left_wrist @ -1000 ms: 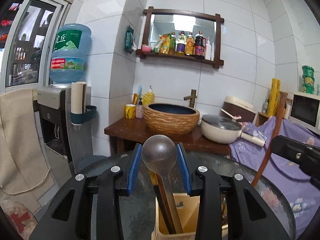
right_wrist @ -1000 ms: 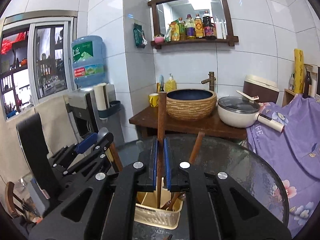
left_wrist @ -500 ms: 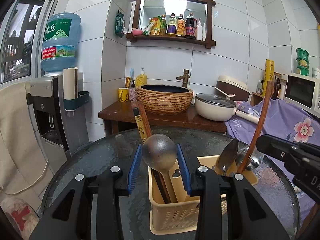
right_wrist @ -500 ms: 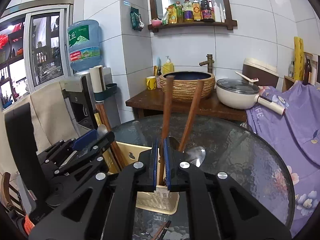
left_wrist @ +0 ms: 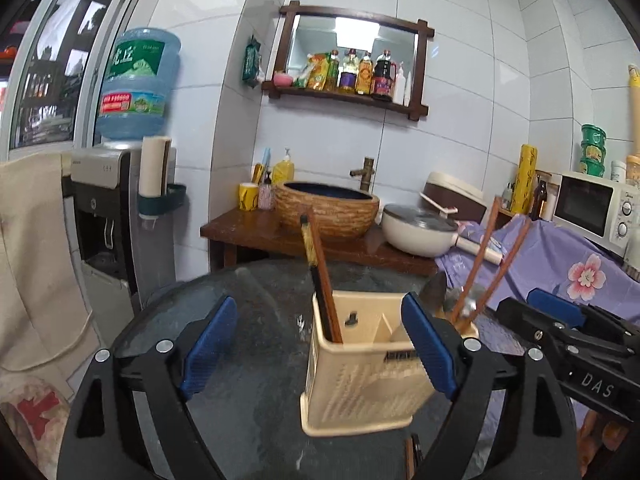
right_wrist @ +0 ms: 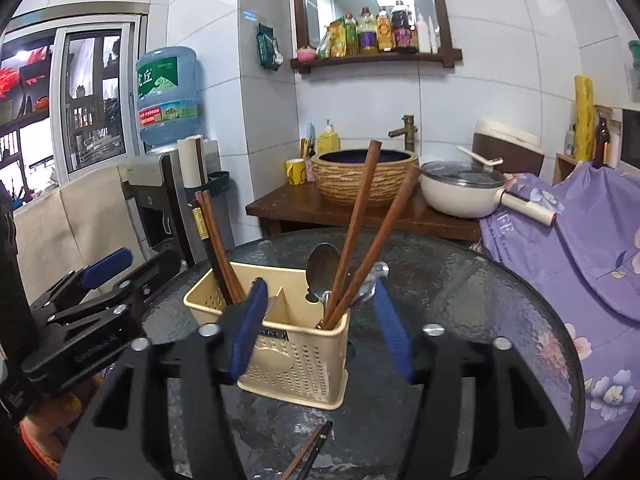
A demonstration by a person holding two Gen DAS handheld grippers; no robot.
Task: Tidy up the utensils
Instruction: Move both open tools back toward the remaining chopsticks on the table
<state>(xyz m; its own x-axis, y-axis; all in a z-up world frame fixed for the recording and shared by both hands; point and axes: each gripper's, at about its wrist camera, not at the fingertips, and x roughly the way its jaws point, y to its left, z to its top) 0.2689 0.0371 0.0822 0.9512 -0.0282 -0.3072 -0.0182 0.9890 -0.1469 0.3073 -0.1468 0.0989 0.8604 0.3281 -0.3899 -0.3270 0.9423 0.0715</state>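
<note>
On the round glass desk (right_wrist: 460, 280) stands one cream perforated utensil caddy (right_wrist: 296, 360), split into compartments.

Going left to right in the right wrist view: the left gripper (right_wrist: 116, 276) hovers beside the caddy's left end, its jaws released and holding nothing. In the caddy's left compartment lean two dark chopsticks (right_wrist: 218, 248), touching each other, one with a gold band near the top. The middle compartment's contents cannot be made out. In the right compartment stand two reddish-brown chopsticks (right_wrist: 360, 232), splayed apart at the top, and one metal spoon (right_wrist: 322, 268) with its bowl upward; a second shiny spoon bowl shows just behind them. The right gripper (right_wrist: 320, 328) sits in front of the caddy, jaws spread wide and gripping nothing, one on each side of the right compartment.

Near the desk's front edge lie two more chopsticks (right_wrist: 310, 452), one brown and one black, side by side.

In the left wrist view the left gripper (left_wrist: 320, 352) is equally wide open before the caddy (left_wrist: 360, 384).
</note>
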